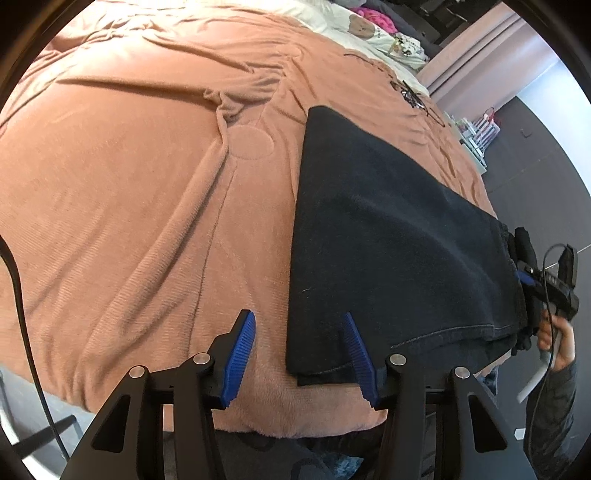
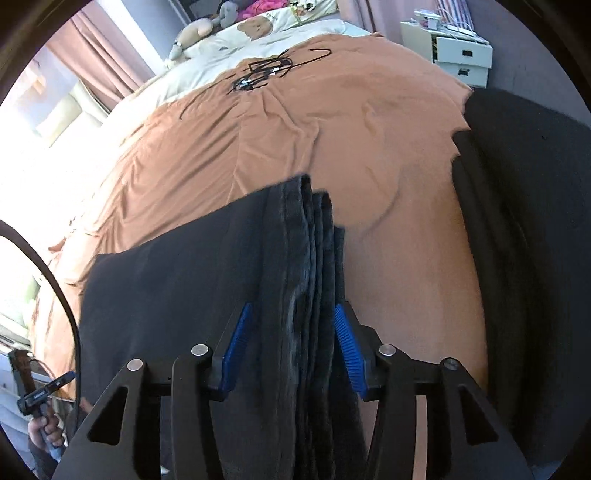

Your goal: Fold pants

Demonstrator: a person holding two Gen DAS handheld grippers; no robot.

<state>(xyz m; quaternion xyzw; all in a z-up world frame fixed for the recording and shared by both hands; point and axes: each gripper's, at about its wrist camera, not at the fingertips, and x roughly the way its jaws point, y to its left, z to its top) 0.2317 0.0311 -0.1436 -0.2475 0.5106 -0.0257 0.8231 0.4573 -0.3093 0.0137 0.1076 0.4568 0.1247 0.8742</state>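
Observation:
Dark pants [image 1: 388, 229], folded into a flat stack, lie on the orange blanket [image 1: 129, 184] near the bed's front edge. My left gripper [image 1: 299, 321] is open; its right finger overlaps the stack's near corner and its left finger is over bare blanket. The right gripper shows at the stack's far right end [image 1: 532, 280]. In the right wrist view the stacked edge of the pants [image 2: 299, 277] runs between the blue pads of my right gripper [image 2: 293, 314]. The pads stand apart on either side of the layers, and I cannot tell whether they press them.
Pillows and soft toys [image 2: 255, 26] lie at the head of the bed. Black hangers [image 2: 269, 70] lie on the blanket. A white drawer unit [image 2: 458, 51] stands beside the bed. Another dark folded garment [image 2: 535, 221] lies at the right. Grey floor [image 1: 535, 147] lies beyond the bed.

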